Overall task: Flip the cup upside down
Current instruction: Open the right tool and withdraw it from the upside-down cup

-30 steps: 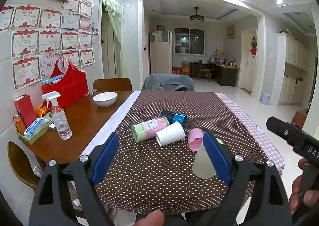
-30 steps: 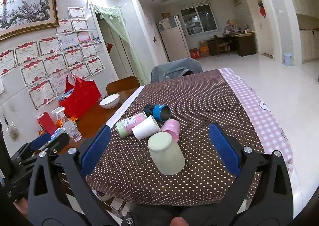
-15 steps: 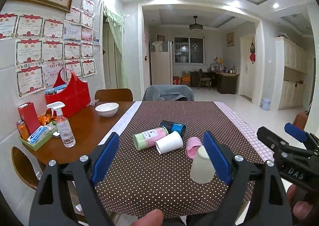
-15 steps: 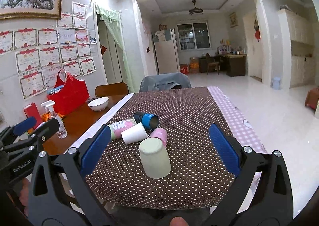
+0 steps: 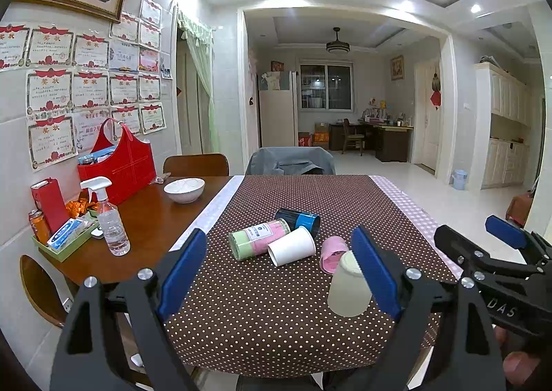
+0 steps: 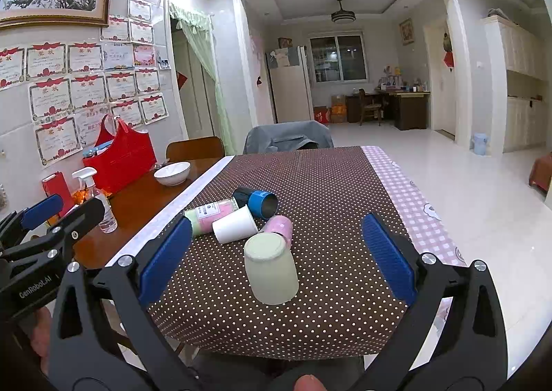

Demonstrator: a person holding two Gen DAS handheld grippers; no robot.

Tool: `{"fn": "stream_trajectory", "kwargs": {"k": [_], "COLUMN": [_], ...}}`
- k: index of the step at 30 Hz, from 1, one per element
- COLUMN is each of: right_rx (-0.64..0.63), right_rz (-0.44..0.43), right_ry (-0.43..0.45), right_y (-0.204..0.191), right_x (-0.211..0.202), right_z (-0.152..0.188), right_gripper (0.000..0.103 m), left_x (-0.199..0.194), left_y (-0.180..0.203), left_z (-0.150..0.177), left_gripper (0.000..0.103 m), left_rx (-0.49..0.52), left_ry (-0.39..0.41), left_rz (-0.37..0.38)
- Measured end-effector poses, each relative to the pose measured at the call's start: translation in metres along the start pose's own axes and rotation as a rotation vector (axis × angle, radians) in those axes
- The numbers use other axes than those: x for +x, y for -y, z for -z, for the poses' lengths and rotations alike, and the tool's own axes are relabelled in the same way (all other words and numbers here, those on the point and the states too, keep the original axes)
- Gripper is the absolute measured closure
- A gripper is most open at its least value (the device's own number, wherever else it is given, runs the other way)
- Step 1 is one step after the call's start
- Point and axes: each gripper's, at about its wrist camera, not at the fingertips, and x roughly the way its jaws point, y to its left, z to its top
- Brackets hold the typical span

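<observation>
A pale green cup (image 6: 270, 268) stands upside down on the dotted brown tablecloth (image 6: 331, 180), near the front edge; in the left wrist view the cup (image 5: 348, 287) is partly behind my right finger. Behind it lie a white paper cup (image 6: 234, 225), a pink cup (image 6: 280, 226), a pink-and-green bottle (image 6: 210, 215) and a blue-and-black cup (image 6: 257, 201), all on their sides. My right gripper (image 6: 274, 261) is open and empty, back from the green cup. My left gripper (image 5: 279, 270) is open and empty, held off the table's front edge.
A white bowl (image 5: 184, 189), a spray bottle (image 5: 110, 222), a red bag (image 5: 119, 163) and a green tray (image 5: 65, 241) stand on the bare wood at the left. Chairs stand at the far end (image 5: 289, 160) and left (image 5: 195, 165). The right gripper shows at the left view's right edge (image 5: 500, 263).
Both grippers have pulled back and tilted up from the table. The pale green cup stays upside down where it was.
</observation>
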Motion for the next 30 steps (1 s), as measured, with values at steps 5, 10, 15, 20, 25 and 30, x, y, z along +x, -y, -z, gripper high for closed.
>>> {"fn": "stream_trajectory", "kwargs": {"k": [5,10,15,20,25,30], "right_rx": [0.000,0.003,0.005,0.004,0.006,0.006], "right_rz": [-0.001,-0.006,-0.009,-0.007,-0.008,-0.007], "right_ry": [-0.001,-0.008,-0.012,-0.017,-0.024,-0.026], "right_y": [-0.0004,-0.0009,0.0000,0.0002,0.0004,0.0002], "right_x": [0.0007,0.0022,0.0034,0.0043,0.0067,0.0078], "right_z": [-0.0004,0.0008,0.0024,0.0037,0.0048,0.0052], "right_gripper": [0.006,0.006,0.006,0.006,0.006,0.006], "left_x": [0.0003,0.0010,0.0026,0.0029,0.0025,0.0018], "left_y": [0.0004,0.0001,-0.0001,0.0001,0.0003,0.0010], "left_z": [0.0005,0.0008,0.0012,0.0022,0.0028,0.0034], "left_gripper": [0.018,0.018,0.018,0.018,0.018,0.018], "left_rx": [0.000,-0.004,-0.006,-0.002,0.000,0.004], "left_ry": [-0.002,-0.004,-0.009,-0.008,-0.003,0.006], "left_rz": [0.002,-0.003,-0.011,-0.008,0.000,0.011]}}
